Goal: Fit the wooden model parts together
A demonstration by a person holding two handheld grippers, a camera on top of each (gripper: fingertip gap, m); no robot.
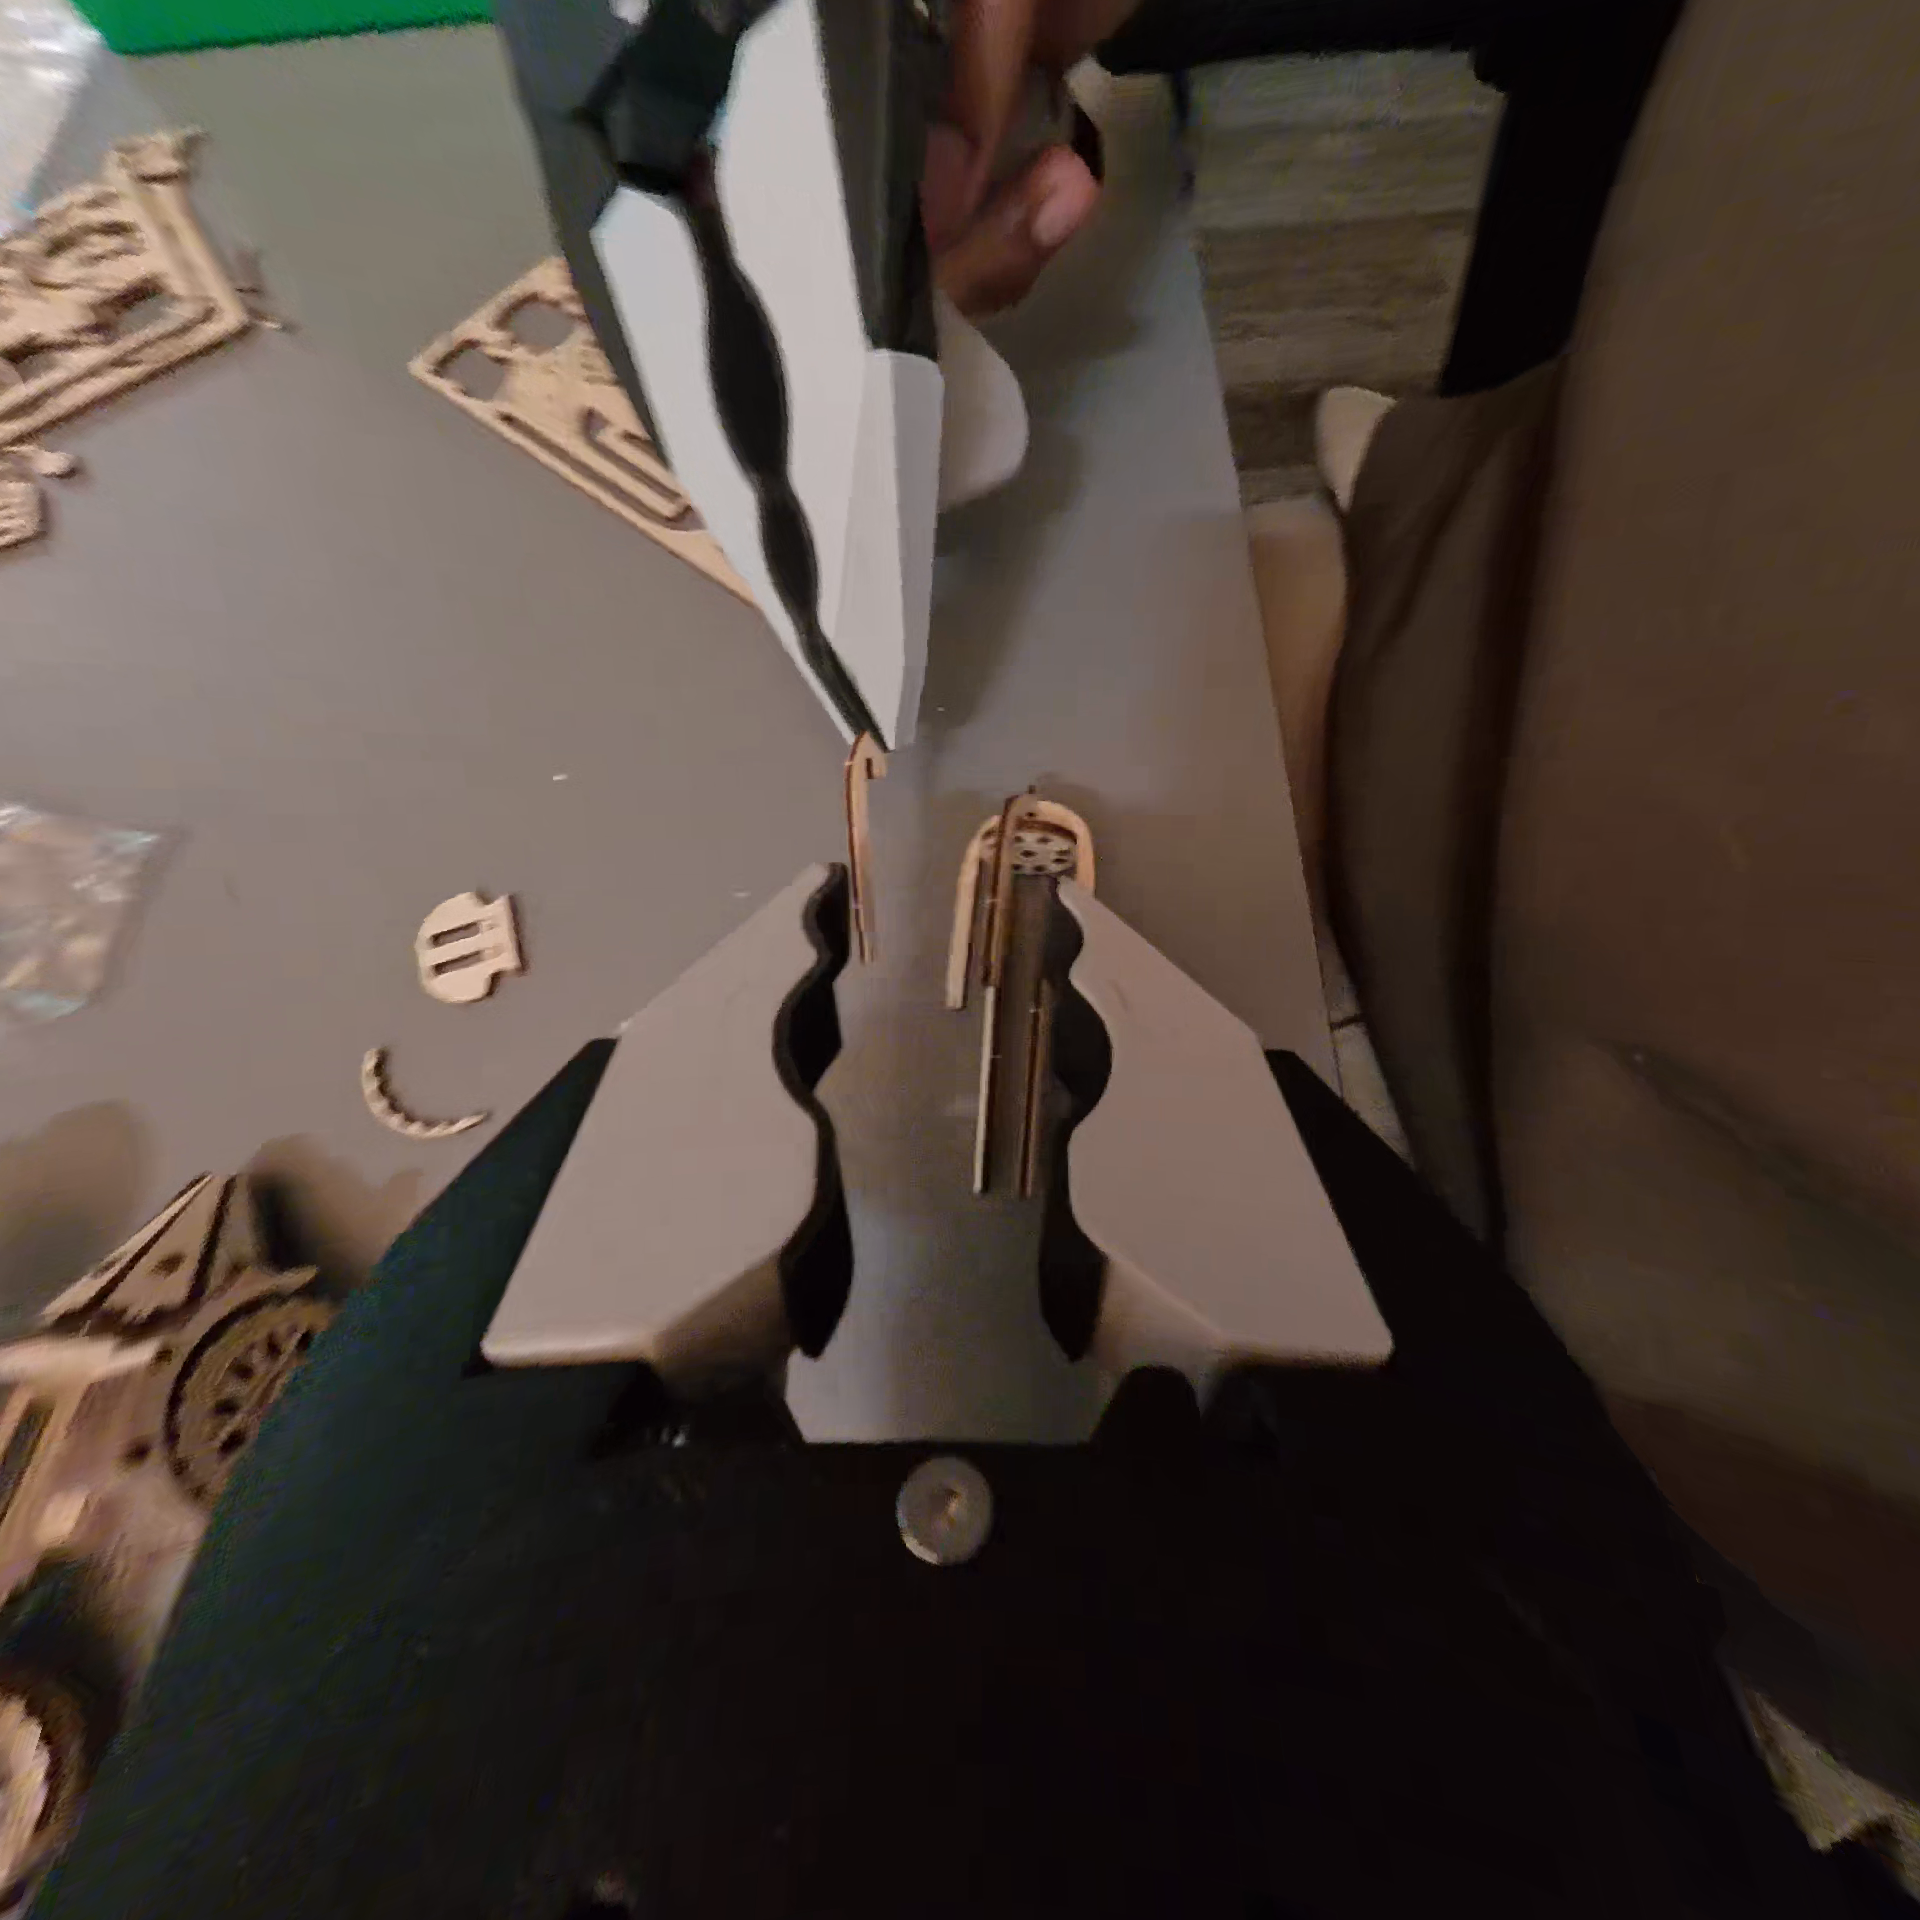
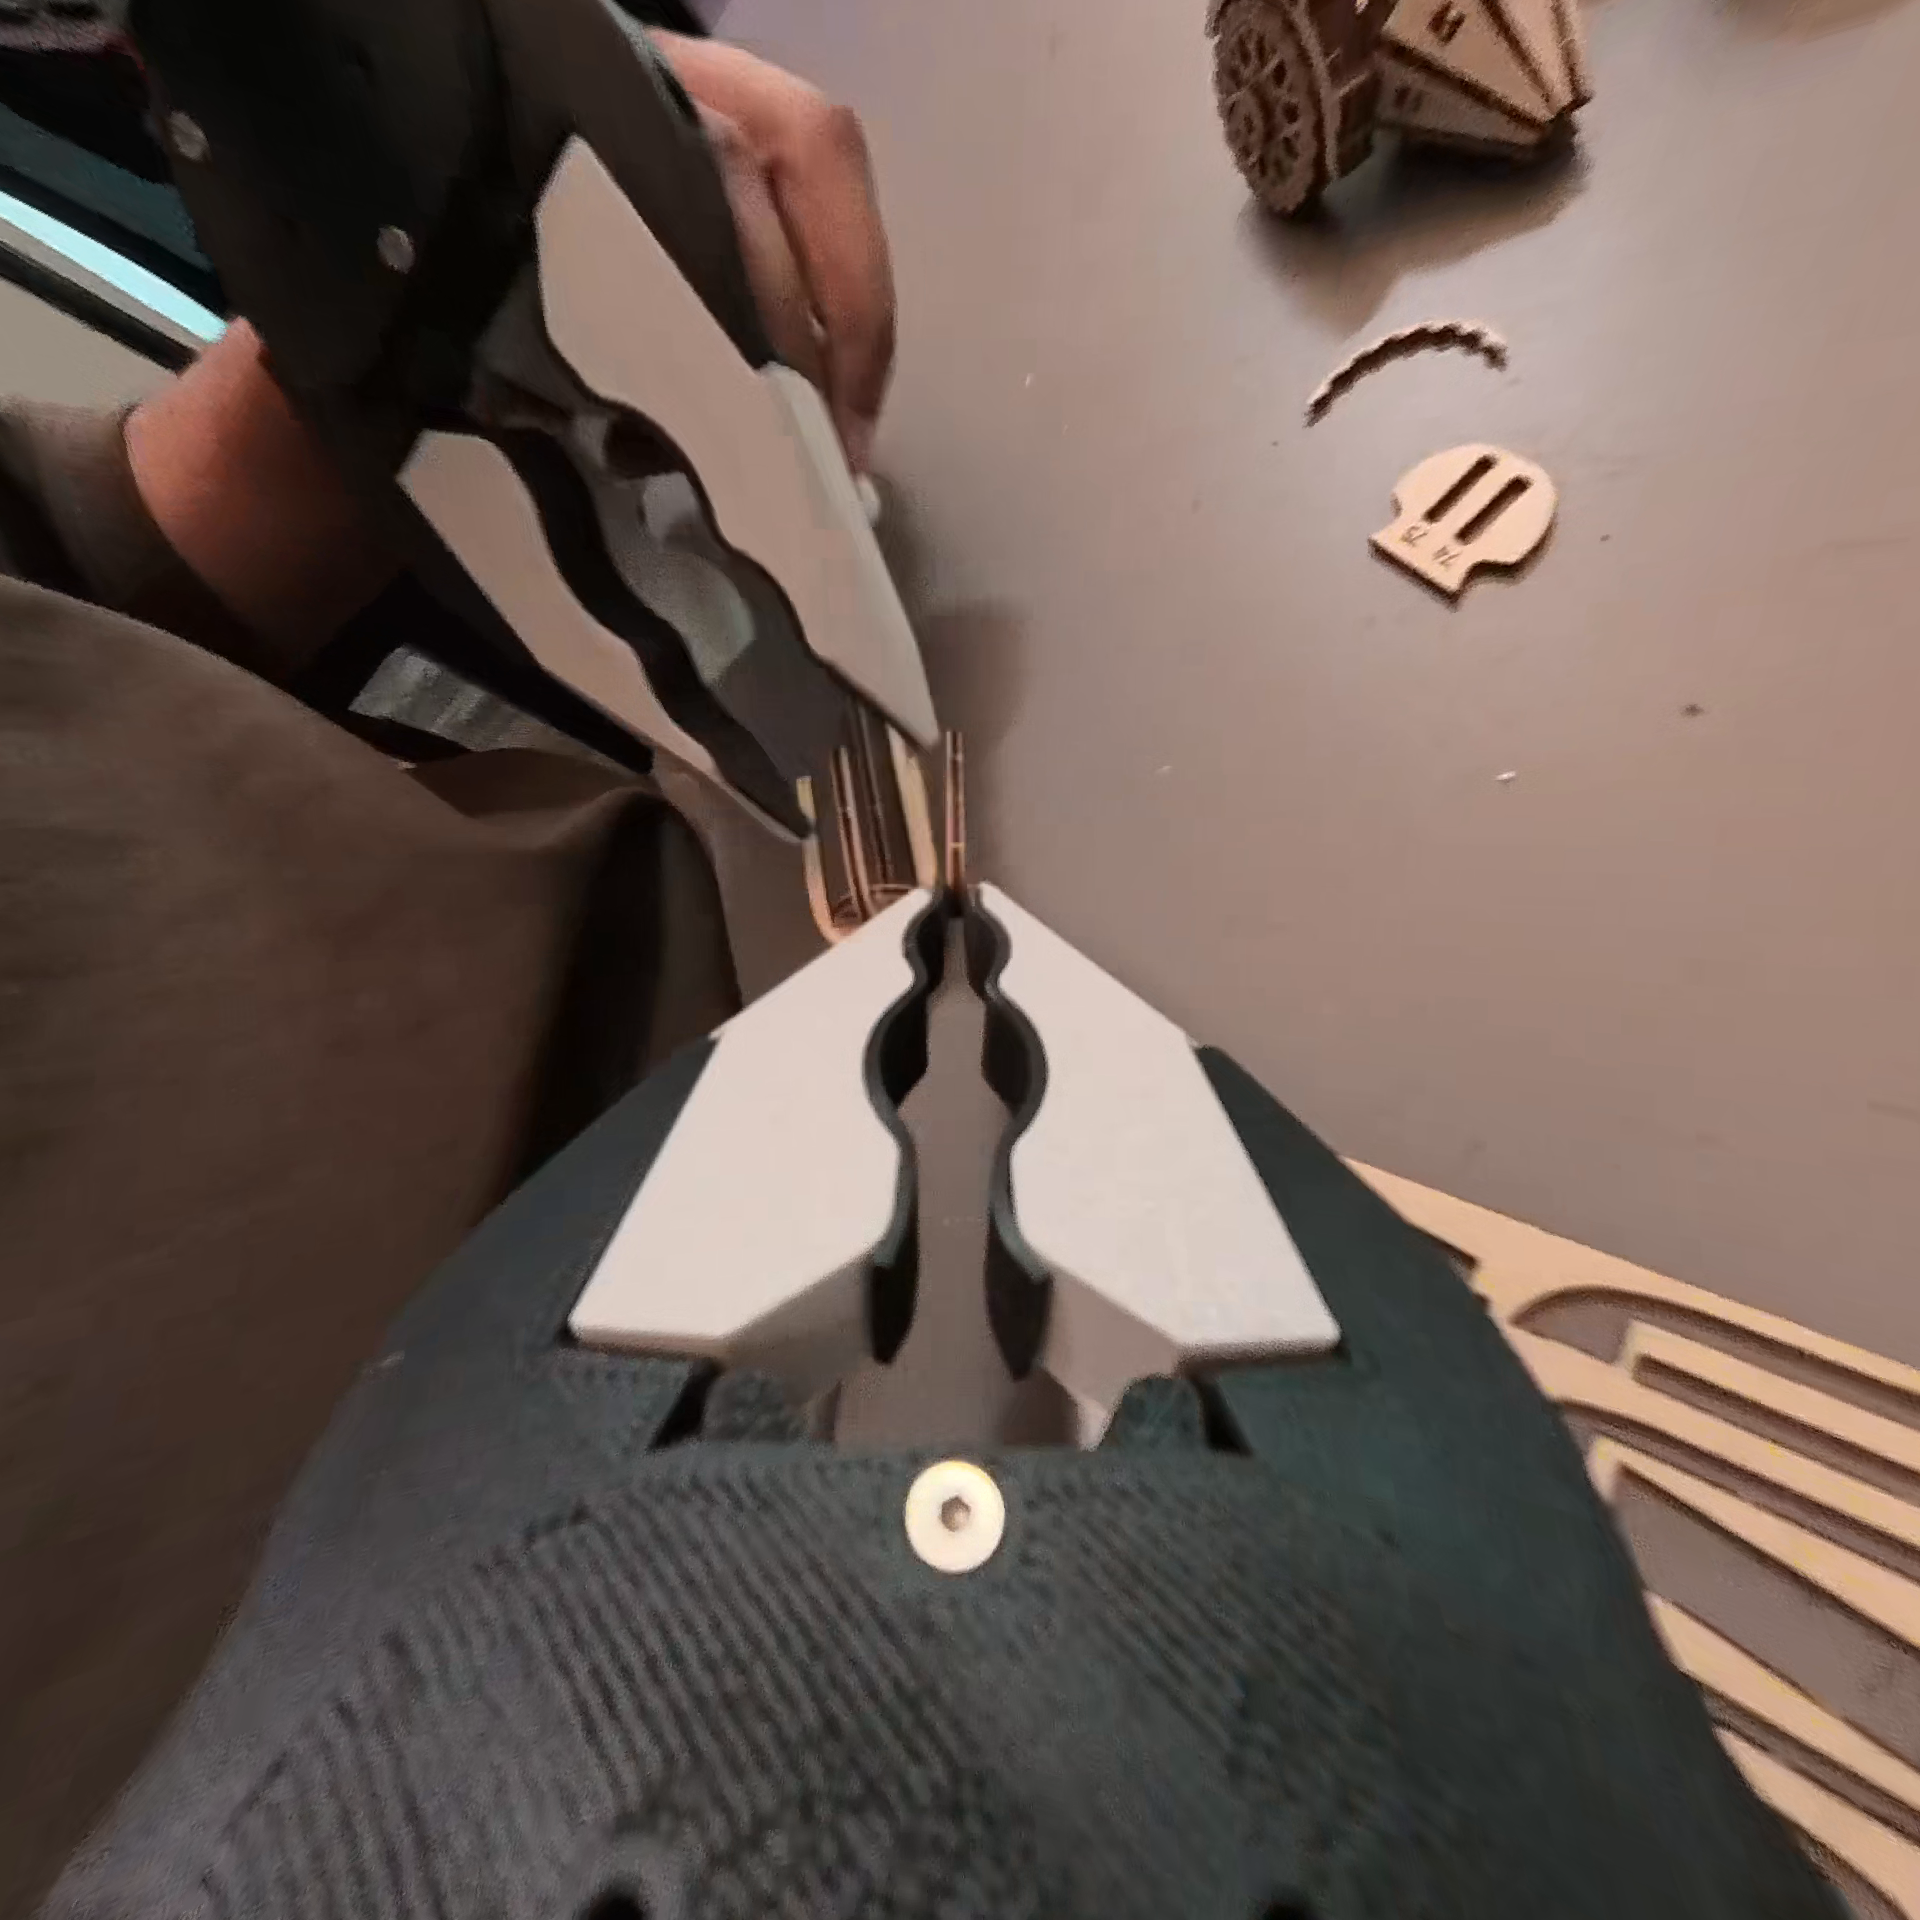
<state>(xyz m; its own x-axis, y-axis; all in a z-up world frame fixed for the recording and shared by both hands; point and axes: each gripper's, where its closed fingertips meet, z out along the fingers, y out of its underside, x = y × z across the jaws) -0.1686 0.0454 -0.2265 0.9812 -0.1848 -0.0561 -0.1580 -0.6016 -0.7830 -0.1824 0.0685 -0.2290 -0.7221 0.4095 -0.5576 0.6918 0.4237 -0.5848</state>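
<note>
A: Right gripper (image 2: 954,899), tips pinched on a thin hooked wooden strip (image 1: 862,847); jaws nearly meeting. From the left wrist view the strip hangs edge-on from those tips, just off the left gripper's left finger (image 1: 821,914).

B: Left gripper (image 1: 951,914)?

A: Jaws set wide. A layered wooden sub-assembly (image 1: 1013,956) with a rounded end and a small perforated disc lies against the inner face of its right finger. Whether both fingers press it, cannot tell from here.

B: Strip relative to sub-assembly?

A: Side by side, a narrow gap between, roughly parallel. In the right wrist view the strip stands just right of the layered piece (image 2: 873,821), close but apart.

B: Around them?

A: Dark grey table (image 1: 312,675). Far left, cut-out wooden sheets (image 1: 540,405). Nearer left, a slotted round piece (image 1: 468,948), a toothed arc (image 1: 410,1103) and a partly built model with a wheel (image 1: 208,1382). Clear plastic bag (image 1: 62,914) at left edge; contents not discernible.

B: Hands?

A: One behind each gripper; the right-side hand (image 1: 997,177) is blurred.
</note>
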